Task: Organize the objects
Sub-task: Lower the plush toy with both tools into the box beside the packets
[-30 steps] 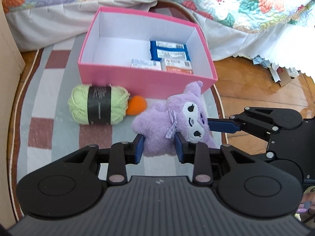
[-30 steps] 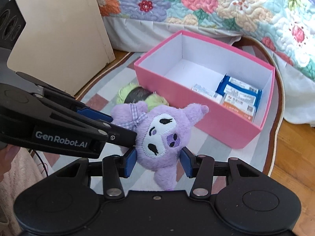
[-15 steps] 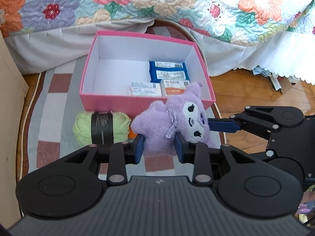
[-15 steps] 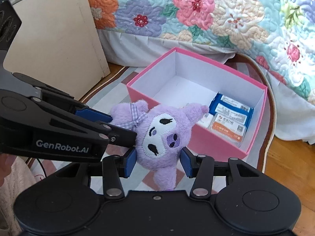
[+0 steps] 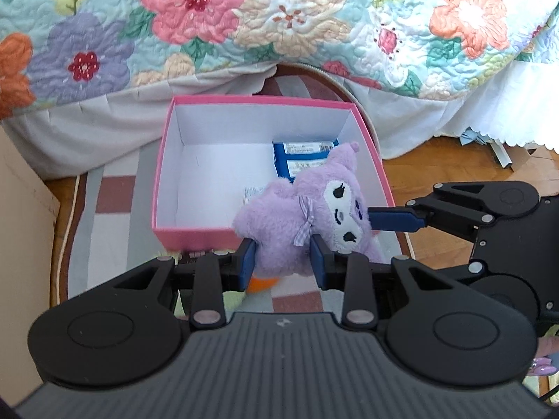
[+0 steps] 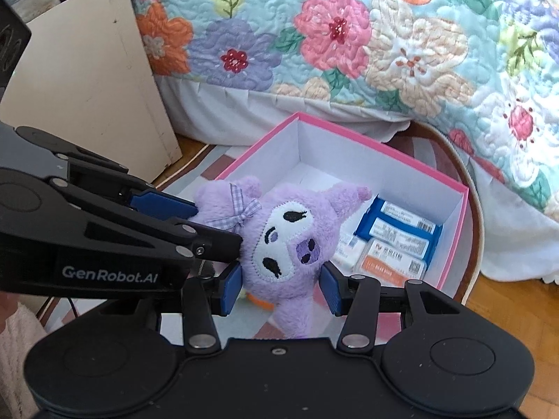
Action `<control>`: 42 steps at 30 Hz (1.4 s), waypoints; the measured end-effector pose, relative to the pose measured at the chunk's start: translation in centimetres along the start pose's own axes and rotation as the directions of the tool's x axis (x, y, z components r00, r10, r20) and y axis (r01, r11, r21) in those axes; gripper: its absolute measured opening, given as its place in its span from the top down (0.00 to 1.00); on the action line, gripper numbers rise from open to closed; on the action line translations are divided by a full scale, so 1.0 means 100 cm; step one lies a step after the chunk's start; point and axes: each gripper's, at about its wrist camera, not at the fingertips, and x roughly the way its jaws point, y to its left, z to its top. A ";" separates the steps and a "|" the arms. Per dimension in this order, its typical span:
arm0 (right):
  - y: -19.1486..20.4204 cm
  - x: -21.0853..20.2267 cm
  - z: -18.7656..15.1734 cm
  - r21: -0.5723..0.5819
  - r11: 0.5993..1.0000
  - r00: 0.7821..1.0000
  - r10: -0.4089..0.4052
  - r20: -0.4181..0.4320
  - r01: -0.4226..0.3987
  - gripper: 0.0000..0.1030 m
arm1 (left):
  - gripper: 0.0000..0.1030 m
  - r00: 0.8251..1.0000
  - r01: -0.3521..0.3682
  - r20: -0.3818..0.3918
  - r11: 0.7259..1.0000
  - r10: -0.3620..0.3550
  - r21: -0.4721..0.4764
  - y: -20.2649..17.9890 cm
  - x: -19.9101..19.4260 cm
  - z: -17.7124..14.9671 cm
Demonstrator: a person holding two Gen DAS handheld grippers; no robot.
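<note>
In the left wrist view, the left gripper (image 5: 283, 262) is clamped on the body of a purple plush toy (image 5: 279, 223), its blue pads pressed into the fur on either side. The toy hangs in front of the near wall of an open pink box (image 5: 195, 235), its white face patch turned to the right and its pointed ear reaching up over the box's interior. From the right, the right gripper (image 5: 375, 219) comes in with a blue finger (image 5: 398, 219) touching the toy's head. Inside the box, blue packets (image 5: 304, 155) lie against the right wall, partly hidden behind the toy. An orange ball (image 5: 262, 282) peeps out below the toy on the striped rug (image 5: 104, 223), and a floral quilt (image 5: 244, 24) hangs over the bed edge behind. In the right wrist view, the right gripper (image 6: 281, 288) is closed on the toy's (image 6: 290, 241) head, one pad at each cheek, with a plush limb dangling between the fingers. The left gripper (image 6: 206, 220) enters from the left, pinching the toy beside its checked bow (image 6: 241, 209). Behind it the pink box (image 6: 454, 244) holds the blue packets (image 6: 398, 230) and an orange-and-white packet (image 6: 391, 262) in its right end. A pale cabinet panel (image 6: 87, 83) stands at the left.
</note>
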 end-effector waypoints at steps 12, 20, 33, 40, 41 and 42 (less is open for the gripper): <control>-0.035 0.045 0.033 0.021 0.999 0.999 0.028 -0.031 -0.028 0.48 | 0.70 0.999 -0.032 -0.029 0.999 0.031 -0.030 0.011 0.051 0.045; -0.074 0.101 0.048 0.079 0.996 0.997 0.053 -0.059 -0.048 0.49 | 0.70 0.997 -0.041 -0.067 0.998 0.038 -0.055 0.028 0.108 0.071; -0.102 0.165 0.053 0.145 0.988 0.988 0.078 -0.130 -0.059 0.49 | 0.69 0.996 -0.025 -0.082 0.993 0.016 -0.119 0.056 0.169 0.079; -0.109 0.176 0.055 0.148 0.987 0.986 0.089 -0.143 -0.068 0.47 | 0.69 0.997 -0.026 -0.072 0.990 0.016 -0.136 0.064 0.184 0.079; -0.109 0.178 0.056 0.140 0.987 0.985 0.094 -0.148 -0.073 0.47 | 0.69 0.998 -0.021 -0.069 0.991 0.012 -0.130 0.064 0.185 0.079; -0.110 0.180 0.056 0.134 0.988 0.984 0.092 -0.151 -0.072 0.47 | 0.69 0.998 -0.013 -0.064 0.992 0.005 -0.126 0.064 0.187 0.078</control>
